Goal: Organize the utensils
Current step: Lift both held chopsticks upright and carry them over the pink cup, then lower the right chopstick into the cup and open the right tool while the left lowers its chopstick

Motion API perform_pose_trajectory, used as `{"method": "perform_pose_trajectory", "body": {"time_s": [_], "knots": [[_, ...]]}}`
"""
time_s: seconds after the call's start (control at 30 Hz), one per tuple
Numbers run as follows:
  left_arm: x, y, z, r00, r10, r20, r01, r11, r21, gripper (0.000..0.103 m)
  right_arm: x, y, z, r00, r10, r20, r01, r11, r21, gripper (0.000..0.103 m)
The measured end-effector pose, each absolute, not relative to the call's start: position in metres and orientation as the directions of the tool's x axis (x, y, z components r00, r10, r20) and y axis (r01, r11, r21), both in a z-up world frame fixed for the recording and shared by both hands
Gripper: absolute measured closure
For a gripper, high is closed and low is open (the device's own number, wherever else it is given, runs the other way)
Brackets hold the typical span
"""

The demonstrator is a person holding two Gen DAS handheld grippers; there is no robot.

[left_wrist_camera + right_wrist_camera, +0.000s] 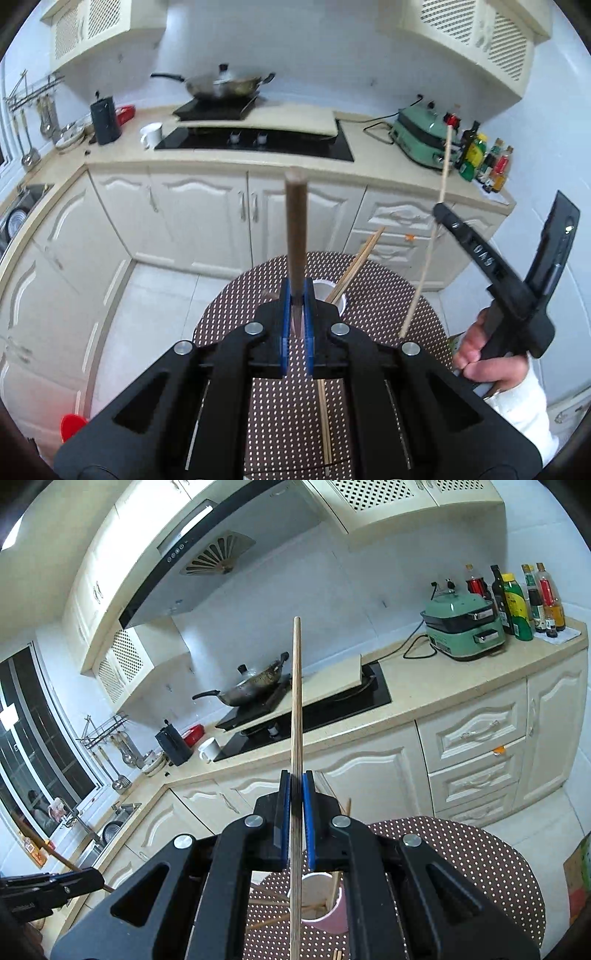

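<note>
Item: dark chopstick (296, 229), clamped in your left tongs (296, 325), long axis running straight out past the blue pads. Item: pale chopstick (296, 716), pinched likewise in your right tongs (295, 812), also lengthwise. Destination: white cup (325, 904) on the dotted surface (480, 867), just below both tongs, nearer your right. It already holds chopsticks (356, 266). Spare sticks (324, 424) lie flat beside it.

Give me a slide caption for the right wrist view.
Right tool shut on a light chopstick, raised above the pink cup on the dotted mat.
</note>
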State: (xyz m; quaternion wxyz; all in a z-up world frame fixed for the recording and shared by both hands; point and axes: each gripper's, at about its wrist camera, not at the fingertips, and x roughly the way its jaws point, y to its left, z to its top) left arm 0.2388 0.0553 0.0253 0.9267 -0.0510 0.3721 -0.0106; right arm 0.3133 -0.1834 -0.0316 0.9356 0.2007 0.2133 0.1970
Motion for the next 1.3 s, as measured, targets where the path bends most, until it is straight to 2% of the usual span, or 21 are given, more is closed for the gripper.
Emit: {"method": "perform_pose_trajectory", "body": {"time_s": [0.37,0.53,0.77,1.03,1.3], "knots": [[0.259,0.038,0.031,0.727,-0.103,-0.678,0.033,0.993,-0.116,0.096,0.324,-0.177,-0.030,0.865,0.438,-0.246,-0.269,0.818,0.509,0.098],[0.274,0.035,0.034,0.722,-0.121,-0.681,0.039,0.990,-0.135,0.096,0.335,-0.170,-0.040,0.867,0.425,-0.259,-0.254,0.826,0.504,0.098],[0.291,0.025,0.041,0.738,-0.116,-0.664,0.071,0.993,-0.095,0.096,0.347,-0.162,-0.056,0.863,0.423,-0.276,-0.244,0.827,0.507,0.098],[0.327,0.024,0.006,0.683,-0.122,-0.720,0.059,0.992,-0.112,0.096,0.352,-0.152,-0.078,0.893,0.376,-0.247,-0.239,0.861,0.448,0.098],[0.363,0.038,-0.045,0.609,-0.149,-0.779,0.022,0.985,-0.171,0.096,0.371,-0.151,-0.129,0.869,0.434,-0.238,-0.261,0.811,0.524,0.098]]}}
